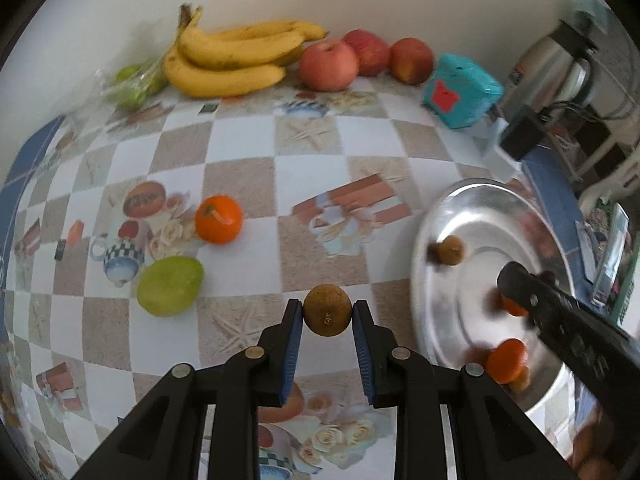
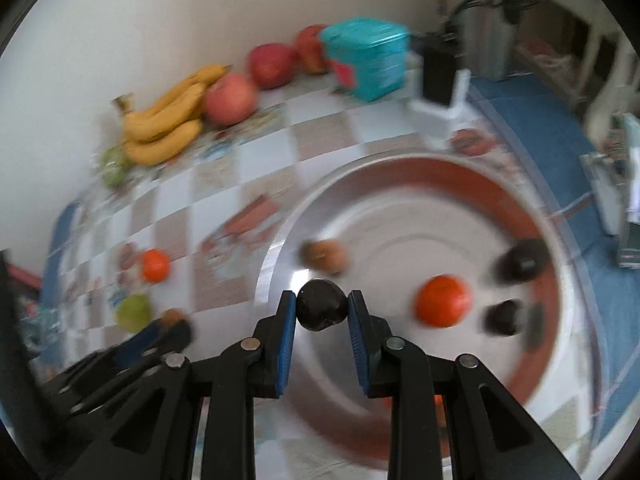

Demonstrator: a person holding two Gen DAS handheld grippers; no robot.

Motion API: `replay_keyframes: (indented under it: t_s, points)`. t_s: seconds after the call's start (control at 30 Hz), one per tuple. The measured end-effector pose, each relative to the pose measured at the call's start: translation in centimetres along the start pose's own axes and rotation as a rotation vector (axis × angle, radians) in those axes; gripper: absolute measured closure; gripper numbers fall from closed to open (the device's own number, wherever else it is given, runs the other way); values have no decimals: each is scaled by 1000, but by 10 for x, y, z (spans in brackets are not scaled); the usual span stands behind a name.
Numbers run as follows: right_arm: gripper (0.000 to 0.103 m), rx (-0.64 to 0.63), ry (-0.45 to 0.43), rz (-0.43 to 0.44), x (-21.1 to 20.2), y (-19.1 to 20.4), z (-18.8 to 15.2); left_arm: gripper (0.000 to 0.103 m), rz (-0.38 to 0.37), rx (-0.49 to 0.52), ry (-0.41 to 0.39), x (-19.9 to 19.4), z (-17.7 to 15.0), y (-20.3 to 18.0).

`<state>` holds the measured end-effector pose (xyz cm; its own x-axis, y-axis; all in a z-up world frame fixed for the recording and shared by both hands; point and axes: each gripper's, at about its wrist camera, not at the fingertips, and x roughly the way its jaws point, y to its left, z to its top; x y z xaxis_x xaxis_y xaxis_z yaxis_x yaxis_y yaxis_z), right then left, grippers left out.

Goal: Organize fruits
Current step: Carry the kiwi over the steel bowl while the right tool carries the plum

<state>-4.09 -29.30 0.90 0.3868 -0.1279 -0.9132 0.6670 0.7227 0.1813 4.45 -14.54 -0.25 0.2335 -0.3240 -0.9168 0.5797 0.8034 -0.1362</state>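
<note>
My left gripper [image 1: 327,312] is shut on a small brown round fruit [image 1: 327,310], held over the checked tablecloth left of the silver metal plate [image 1: 460,216]. My right gripper [image 2: 322,312] is shut on a dark, almost black fruit [image 2: 322,305] over the plate's left rim [image 2: 276,264]. In the plate lie a brown fruit [image 2: 326,256], an orange tangerine [image 2: 442,306] and two dark fruits [image 2: 522,260]. On the cloth lie a tangerine [image 1: 219,219] and a green fruit [image 1: 170,286]. The right wrist view is blurred.
Along the back wall lie a bunch of bananas [image 1: 236,58], three red apples [image 1: 328,65] and bagged green fruit [image 1: 132,82]. A teal box [image 1: 460,90], a black device on a white stand [image 1: 516,136] and a steel kettle [image 1: 560,60] stand at the back right.
</note>
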Motion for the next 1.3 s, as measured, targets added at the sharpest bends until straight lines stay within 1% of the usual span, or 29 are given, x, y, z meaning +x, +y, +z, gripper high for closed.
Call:
replay_keyframes:
  t_s: [0.13, 0.23, 0.37, 0.53, 0.7, 0.83, 1.17, 1.2, 1.23, 1.3]
  points:
    - [76, 94, 5, -25, 3, -32, 3, 75, -16, 66, -21, -7, -2, -23]
    - [76, 137, -6, -35, 1, -46, 4, 75, -44, 118, -25, -9, -6, -42]
    - [76, 181, -50, -51, -8, -57, 5, 75, -40, 196, -24, -10, -15, -65]
    - [76, 250, -103, -31, -9, -72, 9, 75, -48, 253, -26, -3, -21, -82]
    - [76, 272, -110, -28, 1, -79, 9, 75, -61, 268, -32, 5, -22, -88]
    - [76, 264, -82, -33, 11, -79, 9, 75, -68, 271, -28, 11, -22, -90]
    - [74, 248, -84, -48, 9, -78, 10, 75, -70, 254, -12, 16, -22, -87]
    - [72, 247, -85, -48, 9, -78, 11, 75, -70, 253, -9, 16, -22, -87]
    - [66, 246, -86, -49, 9, -78, 11, 75, -69, 253, -9, 16, -22, -87]
    - [63, 246, -88, -47, 8, -78, 11, 74, -68, 255, -11, 16, -21, -87]
